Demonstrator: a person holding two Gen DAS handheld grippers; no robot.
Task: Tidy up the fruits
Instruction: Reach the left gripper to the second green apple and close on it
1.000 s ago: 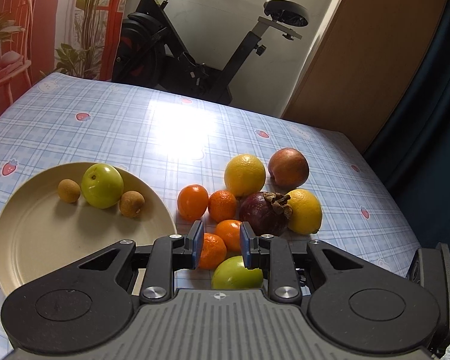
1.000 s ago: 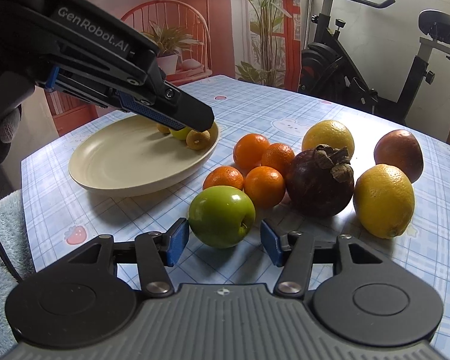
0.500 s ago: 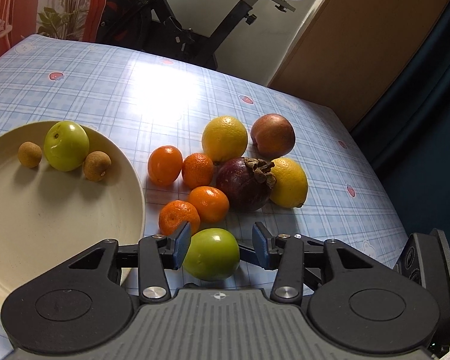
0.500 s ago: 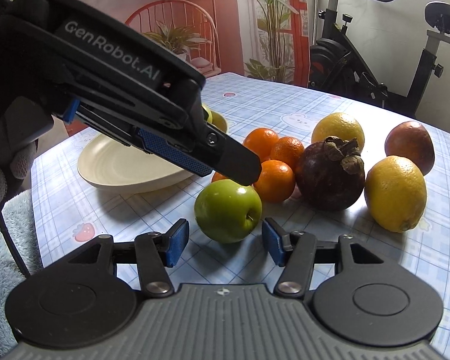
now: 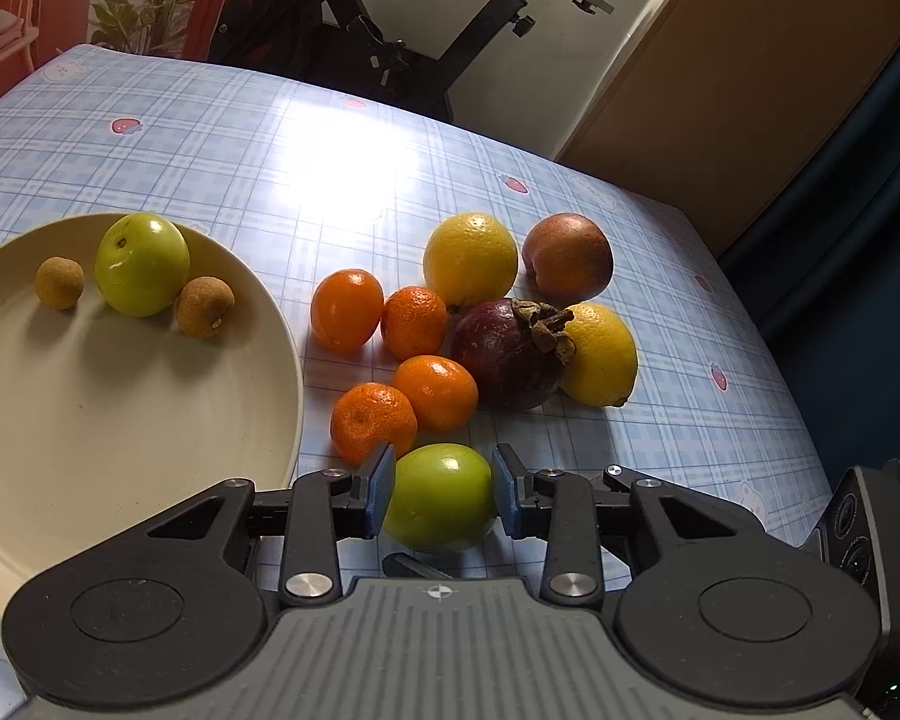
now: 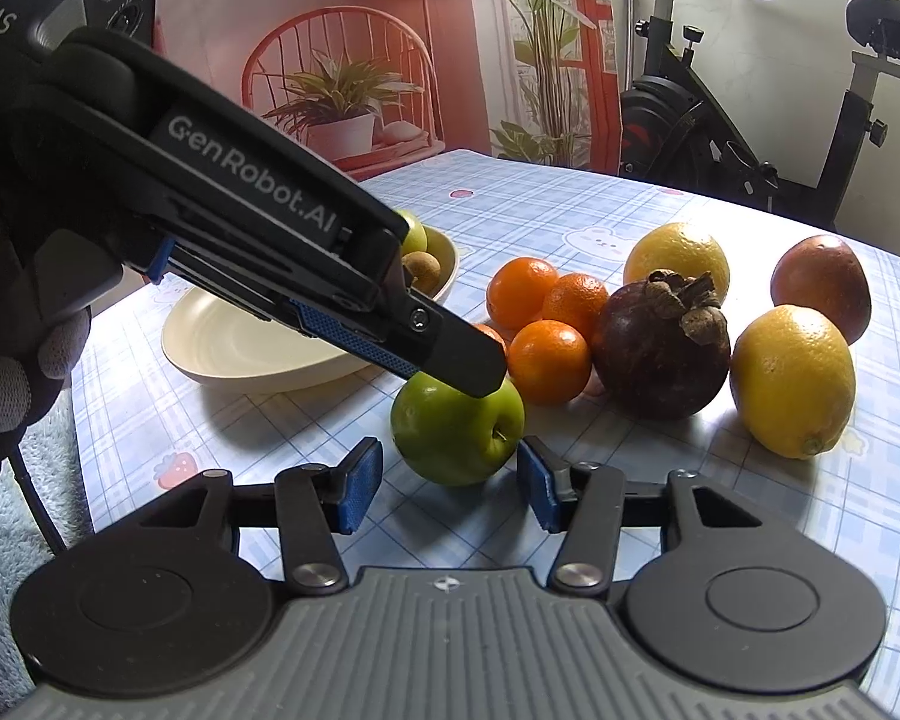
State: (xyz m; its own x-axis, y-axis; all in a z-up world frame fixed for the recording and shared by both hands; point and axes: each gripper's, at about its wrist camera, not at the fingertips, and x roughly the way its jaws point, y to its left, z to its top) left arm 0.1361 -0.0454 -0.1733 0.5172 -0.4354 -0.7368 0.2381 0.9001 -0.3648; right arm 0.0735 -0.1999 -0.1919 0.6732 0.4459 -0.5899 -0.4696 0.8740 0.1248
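green apple dead centre between left gripper jaws, closing onto it, contact unclear | plate at ten o'clock | right gripper jaws apart, closing, nearly empty

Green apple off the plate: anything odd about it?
Yes: both tools target it. The left tool has just been closing and its pads clasp the green apple; the right tool has also been closing, pads flanking the same apple, not touching. Nothing spilled or damaged.

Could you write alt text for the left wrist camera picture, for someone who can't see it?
A hand-held gripper closes its blue pads around a green apple on a checked tablecloth. Beyond lie oranges, lemons and a mangosteen; a cream plate sits left.
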